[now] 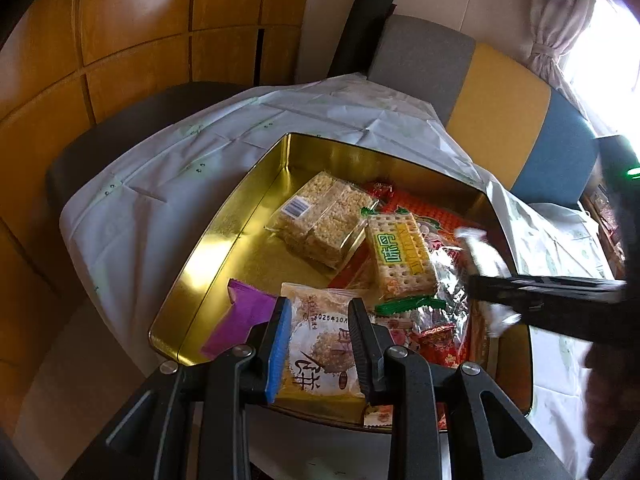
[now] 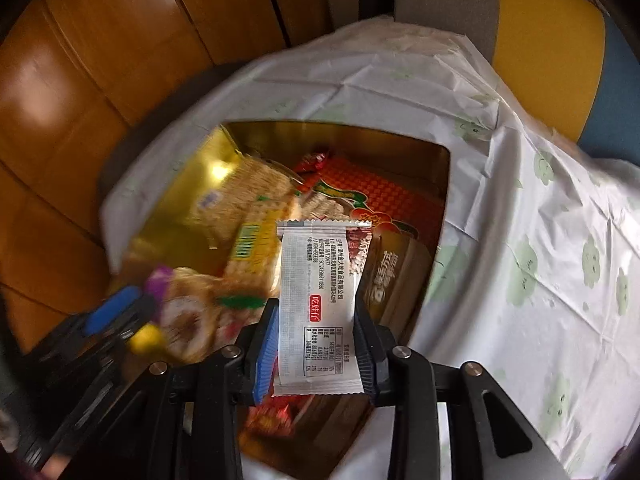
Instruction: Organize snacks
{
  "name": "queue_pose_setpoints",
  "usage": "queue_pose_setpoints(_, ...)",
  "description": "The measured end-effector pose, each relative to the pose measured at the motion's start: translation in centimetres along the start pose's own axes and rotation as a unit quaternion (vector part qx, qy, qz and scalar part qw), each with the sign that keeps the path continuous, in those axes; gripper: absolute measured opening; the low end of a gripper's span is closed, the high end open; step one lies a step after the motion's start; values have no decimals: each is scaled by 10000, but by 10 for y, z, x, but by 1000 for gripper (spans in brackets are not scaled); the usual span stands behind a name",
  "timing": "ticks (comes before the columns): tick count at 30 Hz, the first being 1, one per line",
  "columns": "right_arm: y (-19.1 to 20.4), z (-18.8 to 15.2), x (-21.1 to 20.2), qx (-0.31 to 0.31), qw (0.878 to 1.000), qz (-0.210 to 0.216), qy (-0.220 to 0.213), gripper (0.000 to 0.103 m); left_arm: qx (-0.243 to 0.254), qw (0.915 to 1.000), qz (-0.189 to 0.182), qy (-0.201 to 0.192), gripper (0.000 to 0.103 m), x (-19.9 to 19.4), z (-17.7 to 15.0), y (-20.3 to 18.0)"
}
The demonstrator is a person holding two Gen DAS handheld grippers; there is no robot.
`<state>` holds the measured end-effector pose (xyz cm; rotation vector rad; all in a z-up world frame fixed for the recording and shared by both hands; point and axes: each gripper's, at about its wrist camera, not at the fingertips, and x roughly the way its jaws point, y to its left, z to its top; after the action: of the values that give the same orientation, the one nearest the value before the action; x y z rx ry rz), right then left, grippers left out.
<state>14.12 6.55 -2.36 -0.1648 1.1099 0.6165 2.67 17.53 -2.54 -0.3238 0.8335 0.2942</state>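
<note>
A gold tin (image 1: 224, 236) (image 2: 180, 192) sits on the white tablecloth and holds several snacks. My left gripper (image 1: 320, 312) is shut on a white pastry packet (image 1: 320, 344) with a purple corner, low over the tin's near end. My right gripper (image 2: 316, 312) is shut on a white-and-silver snack sachet (image 2: 316, 300), held upright above the tin. In the left wrist view the right gripper (image 1: 480, 280) reaches in from the right with the blurred sachet (image 1: 480, 256). In the tin lie a rice-crisp block (image 1: 324, 216), a yellow cracker pack (image 1: 400, 256) and red packets (image 1: 436, 336).
The tablecloth (image 2: 540, 240) has green flower prints and covers a round table. A grey, yellow and blue chair back (image 1: 500, 104) stands behind. Orange wood panelling (image 1: 120, 40) fills the left. A curtain and bright window (image 1: 592, 40) are at far right.
</note>
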Motion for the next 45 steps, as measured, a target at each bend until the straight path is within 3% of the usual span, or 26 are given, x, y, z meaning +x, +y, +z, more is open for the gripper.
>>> queue_pose_setpoints(4, 0, 0, 30, 6, 9994, -192, 290, 37, -10, 10000, 1, 20, 30, 2, 0, 1)
queue_pose_setpoints(11, 7, -11, 23, -167, 9997, -110, 137, 40, 0, 10000, 30, 34, 30, 5, -1, 1)
queue_pose_setpoints(19, 15, -19, 34, -372, 9988, -227, 200, 36, 164, 9998, 89, -88, 34, -1, -2, -7)
queue_pose_setpoints(29, 6, -37, -11, -99, 9985, -213, -505, 37, 393, 9990, 61, -188, 37, -12, -6, -22)
queue_pose_setpoints(32, 4, -48, -27, 39, 9960, -474, -758, 37, 432, 9986, 86, -291, 46, -20, -10, -26)
queue_pose_setpoints(37, -7, -72, -47, 504, 9881, -934, -1117, 40, 568, 9970, 134, -501, 47, -35, -21, -35)
queue_pose_setpoints(45, -13, -110, -59, 908, 9764, -1399, -1370, 40, 683, 9948, 121, -742, 59, -49, -36, -47)
